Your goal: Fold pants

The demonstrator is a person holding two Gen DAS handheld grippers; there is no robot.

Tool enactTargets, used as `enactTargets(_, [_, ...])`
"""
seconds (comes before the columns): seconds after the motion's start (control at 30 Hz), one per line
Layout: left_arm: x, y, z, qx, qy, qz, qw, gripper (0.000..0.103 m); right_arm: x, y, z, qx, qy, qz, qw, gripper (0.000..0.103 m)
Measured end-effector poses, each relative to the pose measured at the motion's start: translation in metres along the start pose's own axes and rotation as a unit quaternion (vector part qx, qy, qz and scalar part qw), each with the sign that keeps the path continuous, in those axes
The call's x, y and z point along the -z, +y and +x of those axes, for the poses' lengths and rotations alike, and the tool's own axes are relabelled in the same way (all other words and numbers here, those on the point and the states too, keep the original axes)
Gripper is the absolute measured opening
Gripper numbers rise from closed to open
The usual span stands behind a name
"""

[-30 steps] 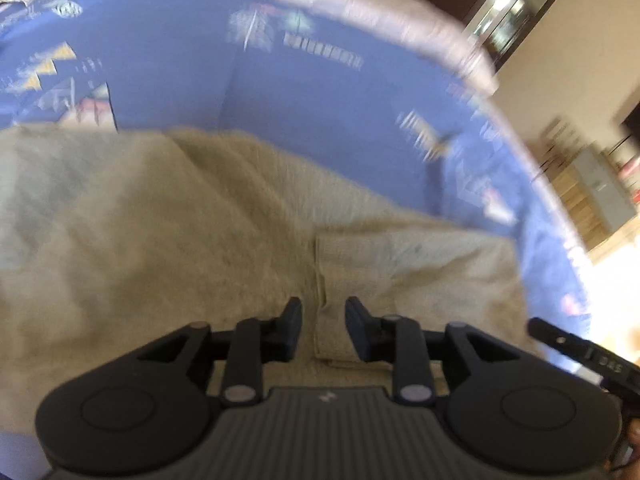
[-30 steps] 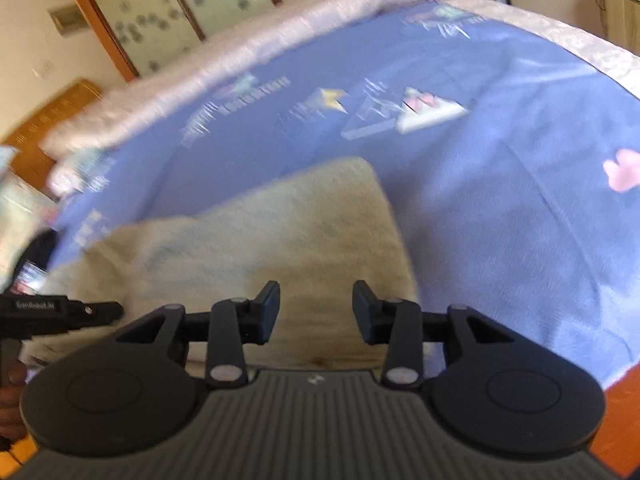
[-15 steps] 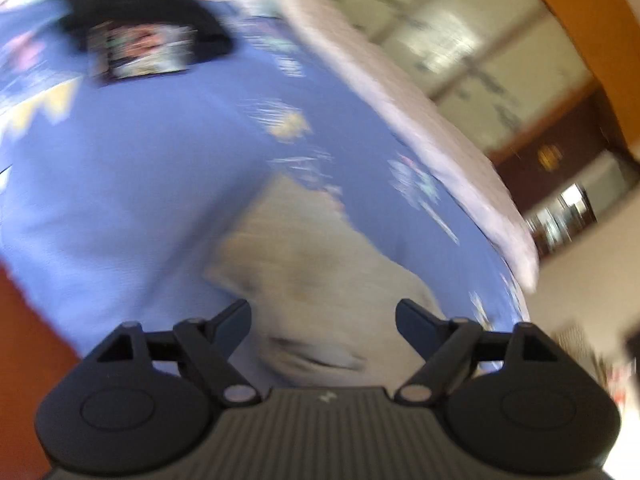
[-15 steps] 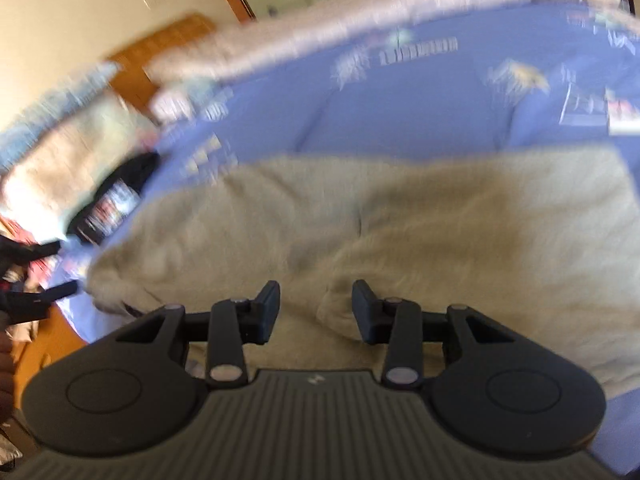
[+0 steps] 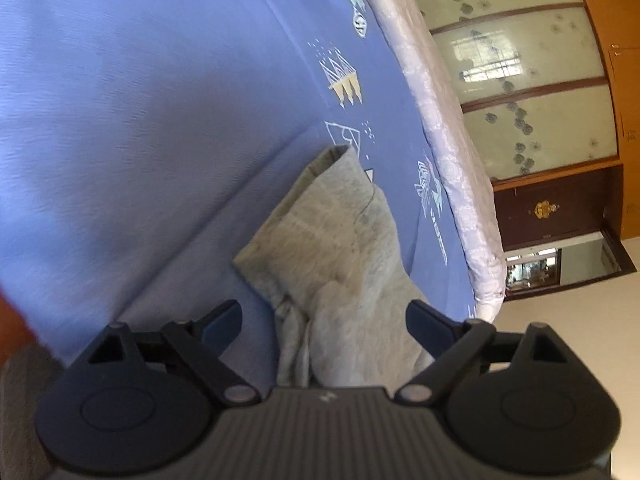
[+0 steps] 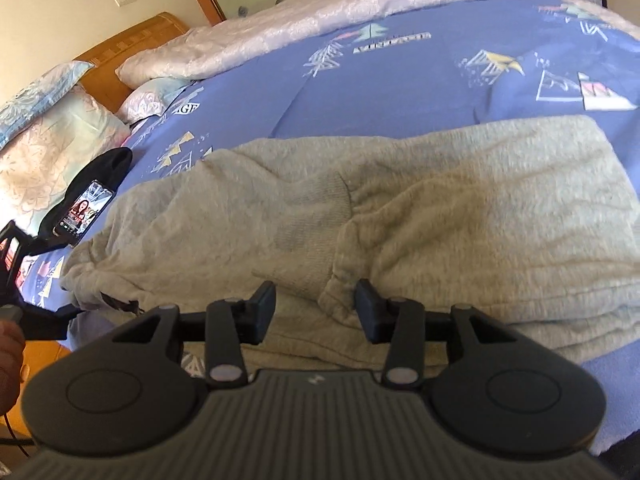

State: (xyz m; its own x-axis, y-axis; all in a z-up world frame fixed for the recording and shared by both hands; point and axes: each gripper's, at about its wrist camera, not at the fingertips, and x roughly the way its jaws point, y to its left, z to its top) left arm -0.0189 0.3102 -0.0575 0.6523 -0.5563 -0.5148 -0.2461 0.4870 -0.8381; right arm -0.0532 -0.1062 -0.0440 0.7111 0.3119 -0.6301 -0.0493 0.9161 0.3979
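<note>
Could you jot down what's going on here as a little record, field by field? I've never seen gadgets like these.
Setting: a bed with a blue patterned sheet
Garment: grey pants, lying partly folded on the sheet
Left gripper: jaws opening wide, pants end between them, not pinched
Right gripper: open over a cuff fold, pads not pressing
Nearby: phone with lit screen on a dark cloth, pillows beyond
Fold: not finished

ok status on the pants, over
Left gripper opening, nothing gripped. Right gripper open over a cuff, not pinching. Pants part-folded on bed. Phone clear of them.
</note>
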Motion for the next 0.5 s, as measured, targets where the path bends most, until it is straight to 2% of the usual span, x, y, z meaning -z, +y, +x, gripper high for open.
enactTargets(0.17, [-0.006, 0.002, 0.013, 0.016, -0.011, 0.020, 0.9996, 0.091, -0.005, 0.019, -0.003, -0.024, -0.023, -0.025, 0.999, 0.048])
enactTargets(0.23, [-0.005, -0.001, 0.011, 0.001, -0.021, 0.036, 0.9991, 0.076, -0.009, 0.030, 0.000, -0.046, -0.023, -0.043, 0.998, 0.048])
enactTargets(0.27, [-0.004, -0.004, 0.012, -0.021, -0.028, 0.054, 0.9979, 0.043, -0.010, 0.038, 0.003, -0.056, -0.020, -0.054, 0.997, 0.048])
enactTargets(0.3, [-0.003, -0.005, 0.015, -0.043, -0.028, 0.072, 0.9961, 0.029, -0.011, 0.046, 0.007, -0.066, -0.015, -0.064, 0.996, 0.047])
enactTargets(0.43, [-0.004, -0.002, 0.007, -0.028, -0.032, 0.055, 0.9976, 0.023, -0.009, 0.068, 0.033, -0.094, 0.017, -0.081, 0.992, 0.047])
enactTargets(0.5, [-0.004, -0.014, 0.000, -0.010, -0.035, 0.072, 0.9968, 0.022, -0.005, 0.071, 0.057, -0.080, 0.067, -0.079, 0.991, 0.047])
